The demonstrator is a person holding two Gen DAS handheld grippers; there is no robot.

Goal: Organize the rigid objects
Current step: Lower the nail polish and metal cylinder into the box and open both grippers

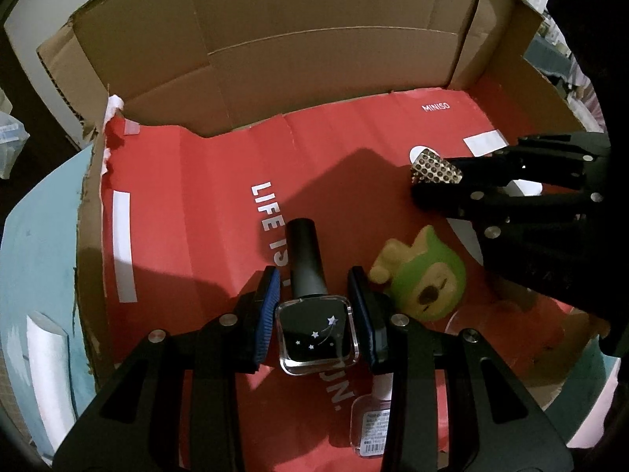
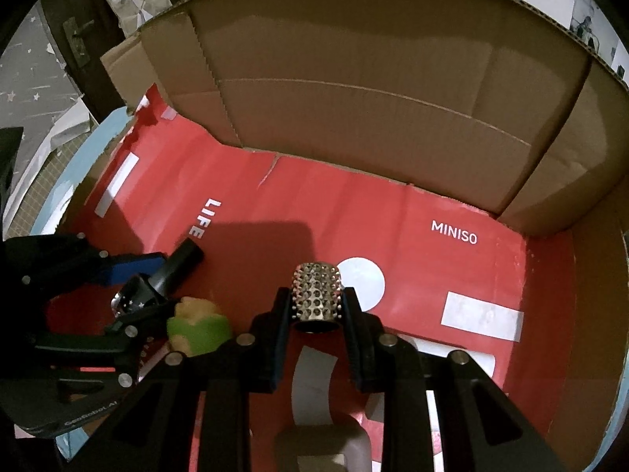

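2 grippers are down inside the brown cardboard box (image 1: 314, 31), and we hold something in each. Our left gripper (image 1: 314, 310) is clamped on a black square bottle with white stars on its face and a long black tapered cap (image 1: 316, 334): the blue ribbed pads (image 1: 267, 314) press its 2 sides, and the cap points away from us over the red paper sheet printed with white "LIFE IS" and "MINISO" lettering (image 1: 204, 204) that lines the box floor. From the left wrist we cannot tell whether the bottle rests on the sheet or hangs just above it. Just beside the left gripper's right finger lies a green and cream rubber creature toy (image 1: 420, 279), on the red sheet, and nearer us under that same finger lies a small clear bottle with a pale cap and a printed label (image 1: 371, 424). Our right gripper (image 2: 318, 306) is closed narrow on a silver metal cylinder studded with small beads (image 2: 316, 295), gripped across its sides with the open dark end towards the camera, above a white circle printed on the sheet. In the right wrist view the left gripper (image 2: 141, 287) sits well to the left with the black bottle (image 2: 173, 271) in it and the toy (image 2: 198, 326) next to it.
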